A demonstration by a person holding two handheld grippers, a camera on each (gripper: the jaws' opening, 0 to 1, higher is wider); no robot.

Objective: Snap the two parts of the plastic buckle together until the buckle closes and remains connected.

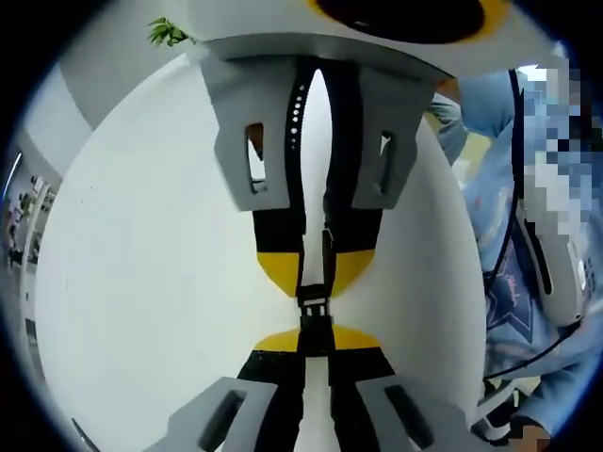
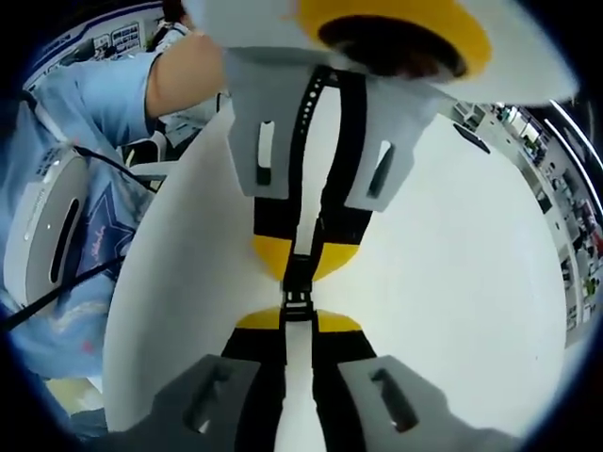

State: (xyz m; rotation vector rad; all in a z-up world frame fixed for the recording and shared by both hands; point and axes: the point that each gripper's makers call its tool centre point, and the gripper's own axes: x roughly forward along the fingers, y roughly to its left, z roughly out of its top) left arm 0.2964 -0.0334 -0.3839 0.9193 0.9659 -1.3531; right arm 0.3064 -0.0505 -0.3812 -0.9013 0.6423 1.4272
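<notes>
Facing each other nose to nose over a white round table (image 1: 141, 282), the two grippers are meeting at the black plastic buckle (image 1: 315, 315). In the left gripper view, the left gripper (image 1: 316, 350) is rising from the bottom, its yellow-tipped jaws pinched together on the near end of the buckle, while the right gripper (image 1: 316, 268) is coming down from the top, clamped on the far end. A person's light blue sleeve (image 1: 490, 104) is showing at the right edge. In the right gripper view, the right gripper (image 2: 285, 325) is gripping the buckle (image 2: 294, 299) from below, the left gripper (image 2: 300, 259) from above. Whether the two buckle halves are fully latched I cannot tell.
</notes>
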